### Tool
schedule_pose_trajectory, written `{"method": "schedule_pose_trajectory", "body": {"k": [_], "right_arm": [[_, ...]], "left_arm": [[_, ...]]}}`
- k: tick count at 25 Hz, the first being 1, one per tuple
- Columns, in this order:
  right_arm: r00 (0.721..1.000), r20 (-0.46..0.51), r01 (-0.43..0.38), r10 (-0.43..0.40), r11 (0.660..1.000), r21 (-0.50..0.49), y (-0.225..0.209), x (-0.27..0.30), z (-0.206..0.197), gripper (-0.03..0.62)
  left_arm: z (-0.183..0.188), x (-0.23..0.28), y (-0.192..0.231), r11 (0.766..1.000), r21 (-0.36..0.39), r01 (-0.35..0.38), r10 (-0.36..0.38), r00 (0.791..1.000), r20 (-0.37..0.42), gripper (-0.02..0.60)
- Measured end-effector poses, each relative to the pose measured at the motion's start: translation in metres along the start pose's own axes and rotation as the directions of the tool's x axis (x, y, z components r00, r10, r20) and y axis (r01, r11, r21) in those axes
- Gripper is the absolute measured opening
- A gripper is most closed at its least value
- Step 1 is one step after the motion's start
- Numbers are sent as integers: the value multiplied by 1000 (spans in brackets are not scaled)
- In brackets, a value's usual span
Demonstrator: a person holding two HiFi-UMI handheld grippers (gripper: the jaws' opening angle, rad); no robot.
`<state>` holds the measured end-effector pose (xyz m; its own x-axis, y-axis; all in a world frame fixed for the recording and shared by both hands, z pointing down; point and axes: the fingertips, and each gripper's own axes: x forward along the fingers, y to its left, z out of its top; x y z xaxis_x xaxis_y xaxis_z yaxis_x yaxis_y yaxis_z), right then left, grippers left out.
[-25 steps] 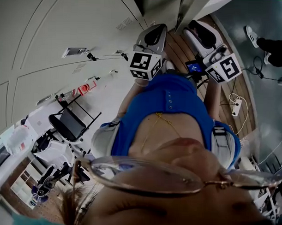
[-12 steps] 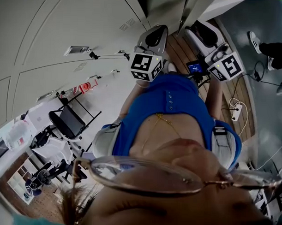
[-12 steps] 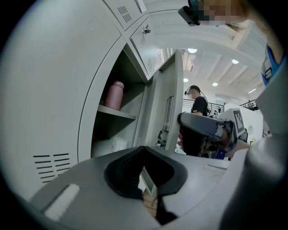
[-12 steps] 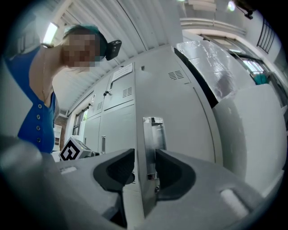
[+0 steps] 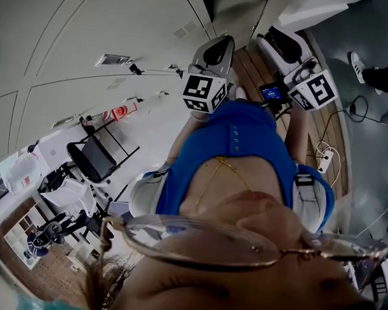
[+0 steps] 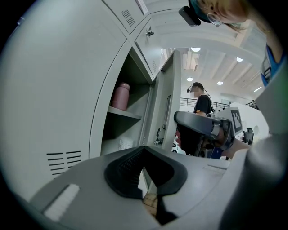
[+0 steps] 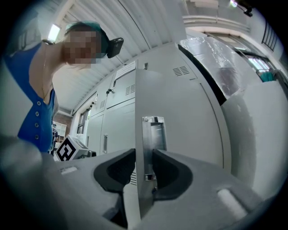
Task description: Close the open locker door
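The open locker door (image 7: 180,112) is pale grey with a vent and a metal latch plate (image 7: 153,134) near its free edge. My right gripper (image 7: 144,173) straddles that edge. Its jaws have just been closing, and both pads touch the door. The left gripper view shows the door (image 6: 167,108) edge-on, beside the open compartment (image 6: 128,117), with the right gripper (image 6: 200,126) on it. My left gripper (image 6: 145,155) hangs in front of the compartment, shut with nothing in it. From the head view, both grippers' marker cubes (image 5: 204,93) (image 5: 314,90) show below the lockers.
A pink bottle (image 6: 120,96) stands on the locker's shelf, with a white item (image 6: 125,143) below it. A person in black (image 6: 200,108) stands behind the door. Closed lockers (image 7: 114,130) lie to the left. A black chair (image 5: 92,157), floor cables (image 5: 324,149) and someone's shoe (image 5: 357,65) are nearby.
The head view has drifted slightly. Both grippers stay where they were at the locker door.
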<state>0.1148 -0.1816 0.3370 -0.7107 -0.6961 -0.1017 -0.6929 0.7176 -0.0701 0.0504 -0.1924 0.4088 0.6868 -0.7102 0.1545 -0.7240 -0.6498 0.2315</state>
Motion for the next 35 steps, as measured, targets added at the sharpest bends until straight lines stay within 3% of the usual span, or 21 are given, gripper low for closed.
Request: {"method": "schedule_pose_trajectory", "body": {"k": [15, 35], "right_arm": [[999, -4, -49, 48, 999, -13, 6, 34, -6, 112], [989, 43, -145, 141, 985, 93, 5, 71, -11, 110]], "left_arm": [[0, -26, 25, 993, -21, -119, 119, 992, 28, 0], [3, -58, 57, 972, -57, -229, 233, 970, 65, 0]]}}
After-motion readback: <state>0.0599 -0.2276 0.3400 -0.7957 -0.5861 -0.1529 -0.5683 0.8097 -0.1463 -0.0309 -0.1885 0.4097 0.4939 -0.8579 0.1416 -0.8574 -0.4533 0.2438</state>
